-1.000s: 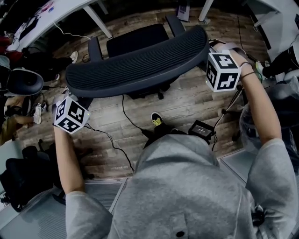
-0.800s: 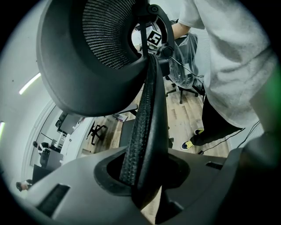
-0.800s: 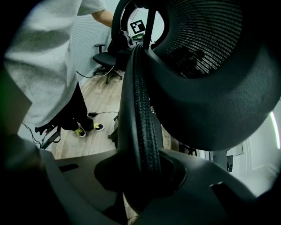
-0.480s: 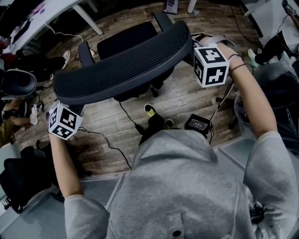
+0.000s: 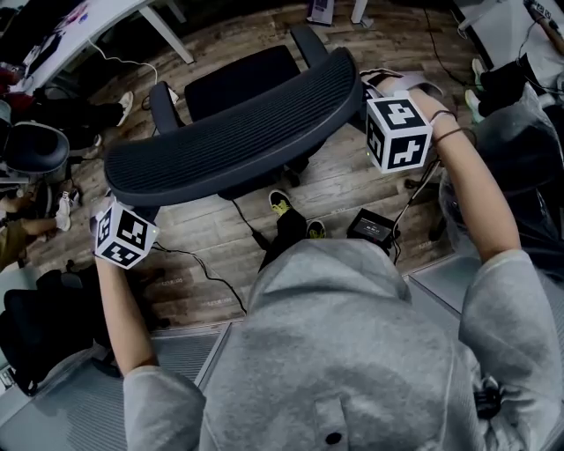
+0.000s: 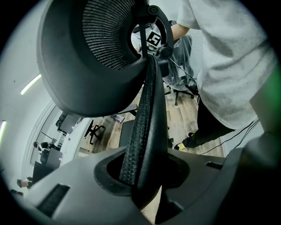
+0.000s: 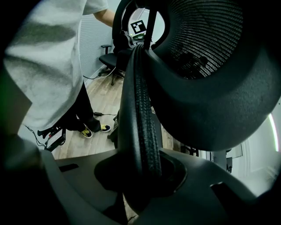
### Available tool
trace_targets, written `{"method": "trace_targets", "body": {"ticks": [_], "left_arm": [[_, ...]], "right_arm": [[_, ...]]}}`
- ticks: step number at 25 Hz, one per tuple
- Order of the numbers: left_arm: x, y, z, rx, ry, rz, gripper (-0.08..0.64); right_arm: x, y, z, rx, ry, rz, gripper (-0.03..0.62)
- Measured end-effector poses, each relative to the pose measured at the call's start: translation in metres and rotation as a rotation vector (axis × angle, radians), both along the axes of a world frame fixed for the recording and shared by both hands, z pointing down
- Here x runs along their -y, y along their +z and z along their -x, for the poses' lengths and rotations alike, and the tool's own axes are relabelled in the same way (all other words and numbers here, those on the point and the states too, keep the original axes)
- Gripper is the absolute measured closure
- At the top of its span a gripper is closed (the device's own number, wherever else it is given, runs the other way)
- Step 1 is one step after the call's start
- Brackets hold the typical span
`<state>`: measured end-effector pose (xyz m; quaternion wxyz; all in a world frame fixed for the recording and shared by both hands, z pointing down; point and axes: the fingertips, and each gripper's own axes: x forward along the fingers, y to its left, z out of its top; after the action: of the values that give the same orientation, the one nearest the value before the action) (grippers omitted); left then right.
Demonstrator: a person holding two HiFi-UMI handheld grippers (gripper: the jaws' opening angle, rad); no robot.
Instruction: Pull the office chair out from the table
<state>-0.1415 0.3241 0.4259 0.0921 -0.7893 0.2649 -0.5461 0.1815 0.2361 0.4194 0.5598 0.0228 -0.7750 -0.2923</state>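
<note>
**Both grippers pinch the backrest's rim from its two ends**

The black office chair [image 5: 238, 123] stands on the wood-plank floor [image 5: 352, 189] right in front of the person. Its wide, bowed backrest is nearest them, and the padded seat [image 5: 233, 79] faces away, toward the white table [image 5: 84, 26] at the head view's upper left. The seat lies apart from the tabletop.

The left gripper [image 6: 142, 176] bites the backrest's left end. Its jaws are closed onto the rim [image 6: 147, 123], which runs straight up out of the notch between them. The right gripper [image 7: 140, 176] holds the opposite end the same way, with the edge band [image 7: 142, 114] wedged between its two jaws.

In the head view, the marker cubes [image 5: 123, 236] and [image 5: 397, 132] sit just outside each end of the backrest.

The back panel is a fine ribbed mesh stretched in a smooth, matte, rounded plastic frame. The gripped edge carries a narrow strip with a woven, knurled texture. Two curved armrests [image 5: 163, 101] flank the seat. The grey jaws are matte and moulded, with a scooped hollow around the rim.
</note>
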Motion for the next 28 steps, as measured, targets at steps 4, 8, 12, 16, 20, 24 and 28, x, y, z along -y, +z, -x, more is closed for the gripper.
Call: {"method": "trace_targets", "body": {"ticks": [4, 8, 12, 16, 20, 24, 28], "left_arm": [[-0.012, 0.001, -0.004, 0.001, -0.006, -0.001, 0.434], [-0.019, 0.001, -0.004, -0.002, -0.028, -0.01, 0.43], [-0.011, -0.004, -0.001, -0.05, -0.115, -0.118, 0.387], [-0.008, -0.011, 0.009, -0.13, -0.219, -0.235, 0.336], [-0.016, -0.025, 0.02, -0.277, -0.338, -0.231, 0.286], [-0.033, -0.033, 0.033, -0.473, -0.51, -0.309, 0.252], [-0.052, -0.034, 0.056, -0.636, -0.698, -0.416, 0.247]], "right_arm": [[-0.01, -0.001, -0.003, 0.019, 0.0, -0.015, 0.485], [-0.016, -0.004, -0.001, 0.063, -0.001, -0.053, 0.471], [-0.012, -0.011, 0.005, 0.156, 0.003, -0.126, 0.442], [-0.004, -0.02, -0.007, 0.259, 0.055, -0.212, 0.437], [-0.006, -0.037, -0.03, 0.369, 0.107, -0.226, 0.379], [-0.017, -0.051, -0.05, 0.474, 0.169, -0.287, 0.367], [-0.033, -0.075, -0.08, 0.652, 0.308, -0.334, 0.37]]}}
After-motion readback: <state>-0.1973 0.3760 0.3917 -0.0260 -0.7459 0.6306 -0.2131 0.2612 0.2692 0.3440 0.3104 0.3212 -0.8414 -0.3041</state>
